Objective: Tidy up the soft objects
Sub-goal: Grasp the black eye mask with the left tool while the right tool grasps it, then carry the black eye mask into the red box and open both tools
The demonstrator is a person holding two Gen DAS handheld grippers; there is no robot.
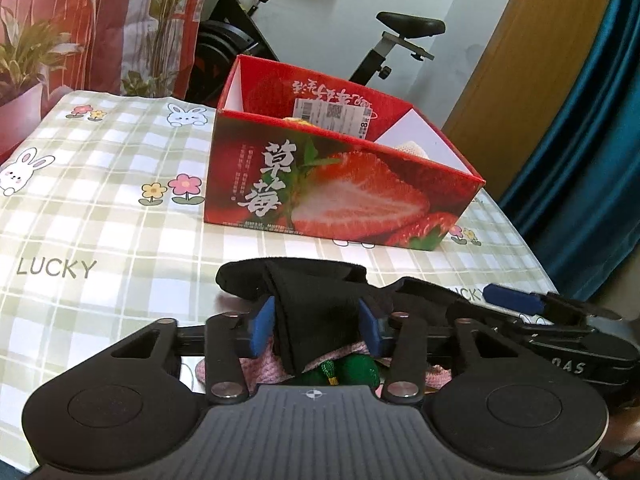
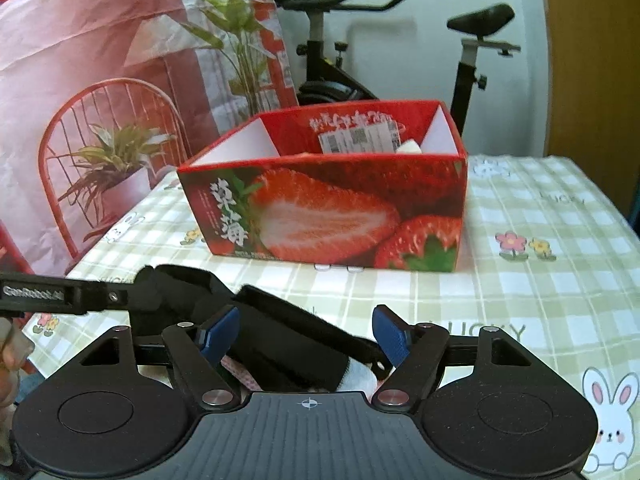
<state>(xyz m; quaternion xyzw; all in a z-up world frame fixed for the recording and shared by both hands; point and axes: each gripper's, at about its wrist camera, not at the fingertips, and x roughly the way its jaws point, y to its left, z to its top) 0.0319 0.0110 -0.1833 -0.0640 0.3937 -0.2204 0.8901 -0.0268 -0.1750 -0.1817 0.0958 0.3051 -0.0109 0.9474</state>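
My left gripper (image 1: 316,322) is shut on a black cloth (image 1: 308,300), with its blue pads pressing the fold from both sides. Under it lie a pink knitted piece (image 1: 264,368) and a green soft toy (image 1: 352,370). My right gripper (image 2: 306,332) is open, with its blue pads on either side of the same black cloth (image 2: 280,336); a white soft piece (image 2: 360,378) shows beneath. A red strawberry box (image 1: 336,184) stands on the table beyond both grippers, also in the right wrist view (image 2: 328,208). It holds a white item (image 2: 408,147) and a labelled packet (image 1: 332,114).
The table has a green checked cloth with rabbits and flowers (image 1: 100,184). An exercise bike (image 2: 328,76) stands behind the table. A pink printed curtain (image 2: 80,80) hangs at the left, and a blue curtain (image 1: 592,160) at the right. The left gripper's body (image 2: 52,294) reaches in from the left.
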